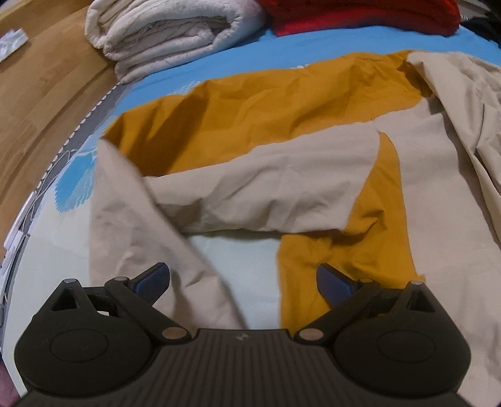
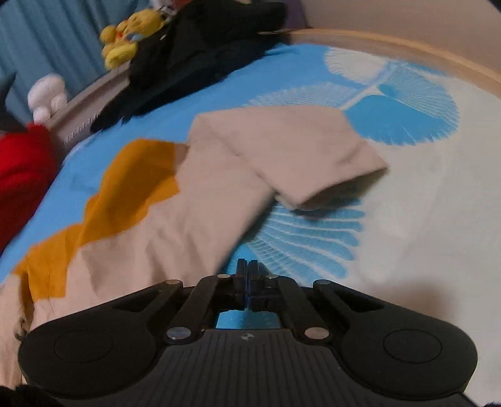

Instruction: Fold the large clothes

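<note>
A large beige and mustard garment lies spread on the bed, one beige sleeve folded across its middle. My left gripper is open just above its near edge, fingers either side of a gap between a beige flap and a mustard part, holding nothing. In the right wrist view the same garment lies to the left, with a beige sleeve sticking out over the sheet. My right gripper is shut with nothing between its fingers, just past the garment's right edge, over the sheet.
The bed sheet is blue and pale with fan prints. A folded white blanket and a red cloth lie at the far end. Black clothes, a yellow plush and a white plush sit along the bed's edge. Wooden floor lies to the left.
</note>
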